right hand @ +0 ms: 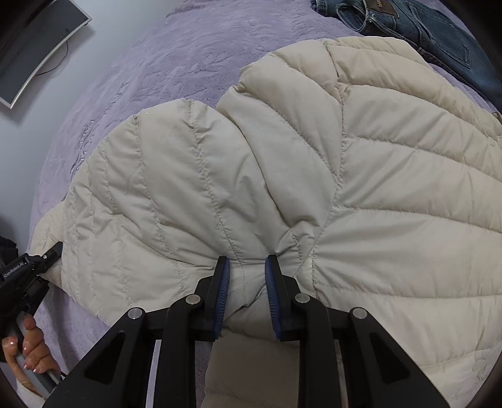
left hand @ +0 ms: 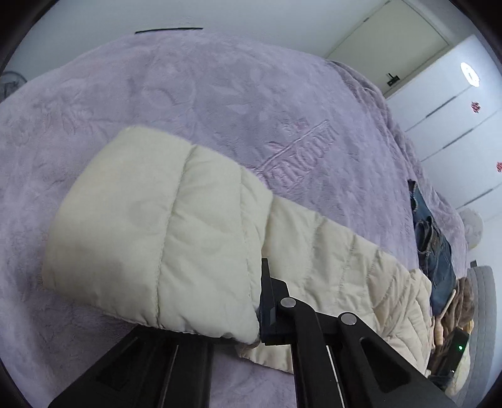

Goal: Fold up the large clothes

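Two grippers work on one cream quilted jacket (right hand: pixel 313 163) that lies spread on a bed with a lilac blanket (left hand: pixel 188 94). The right gripper (right hand: pixel 246 282) points down at the jacket, and its jaws, with blue pads, are clamped on a bunched fold of the padded fabric near the edge closest to the camera. The left gripper (left hand: pixel 265 301) has its jaws together on the edge of a sleeve (left hand: pixel 150 226); the sleeve covers one finger, so the pinch point itself is hidden.

The jacket looks light, soft and puffy, and its smooth shell is probably slippery. It should bend easily along the stitched lines, but the filling may spring back after a fold. A thick seam or hem seems the safer place to take hold of it, because a thin pinch of shell could slide out.

Only the right wrist view shows the wide body of the jacket, a hand (right hand: pixel 28 354) holding the left gripper's handle, and a monitor (right hand: pixel 34 47) by the wall. Only the left wrist view shows the white wardrobe (left hand: pixel 445 110). Blue jeans (right hand: pixel 423 28) lie beyond the jacket on the bed.
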Motion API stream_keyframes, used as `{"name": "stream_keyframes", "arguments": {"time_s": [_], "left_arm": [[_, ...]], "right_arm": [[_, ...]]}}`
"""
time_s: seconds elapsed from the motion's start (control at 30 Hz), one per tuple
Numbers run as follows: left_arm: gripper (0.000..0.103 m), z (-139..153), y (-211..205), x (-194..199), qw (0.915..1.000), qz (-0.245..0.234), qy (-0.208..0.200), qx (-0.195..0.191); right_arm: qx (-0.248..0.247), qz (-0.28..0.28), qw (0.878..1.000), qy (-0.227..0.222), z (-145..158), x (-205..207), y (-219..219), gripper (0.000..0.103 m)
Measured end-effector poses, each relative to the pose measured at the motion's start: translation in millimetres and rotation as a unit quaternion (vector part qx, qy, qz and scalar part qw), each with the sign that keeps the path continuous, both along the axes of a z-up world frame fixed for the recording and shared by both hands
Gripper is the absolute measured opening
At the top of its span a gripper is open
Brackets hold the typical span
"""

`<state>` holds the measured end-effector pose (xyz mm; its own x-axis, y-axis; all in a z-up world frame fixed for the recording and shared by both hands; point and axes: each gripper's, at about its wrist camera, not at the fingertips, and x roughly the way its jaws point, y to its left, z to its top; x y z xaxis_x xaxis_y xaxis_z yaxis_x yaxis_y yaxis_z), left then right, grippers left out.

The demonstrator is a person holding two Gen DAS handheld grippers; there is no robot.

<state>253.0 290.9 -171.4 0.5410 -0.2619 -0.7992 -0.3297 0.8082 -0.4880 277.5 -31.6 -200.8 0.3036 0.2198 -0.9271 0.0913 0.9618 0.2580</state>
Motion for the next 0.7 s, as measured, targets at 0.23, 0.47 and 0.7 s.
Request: {"name": "stream_keyframes", "arguments": {"time_s": [0.23, 0.47, 0.7], "left_arm": [[0.008, 85, -77, 1, 0.989, -0.111, -0.098, -0.001], [0.008, 135, -210, -5, 0.9556, -0.253, -0.151, -0.011], [0.008, 111, -372, -16, 0.9151, -0.386, -0.115, 0.014]], "right_arm": [[0.024, 0.004, 1.0, -0.014, 0, -18, -11, 0.026], [0.093, -0.049, 0.994, -0.037, 44, -60, -92, 0.026], [0.053, -0.149, 0.986, -0.057, 74, -127, -216, 0.026]]}}
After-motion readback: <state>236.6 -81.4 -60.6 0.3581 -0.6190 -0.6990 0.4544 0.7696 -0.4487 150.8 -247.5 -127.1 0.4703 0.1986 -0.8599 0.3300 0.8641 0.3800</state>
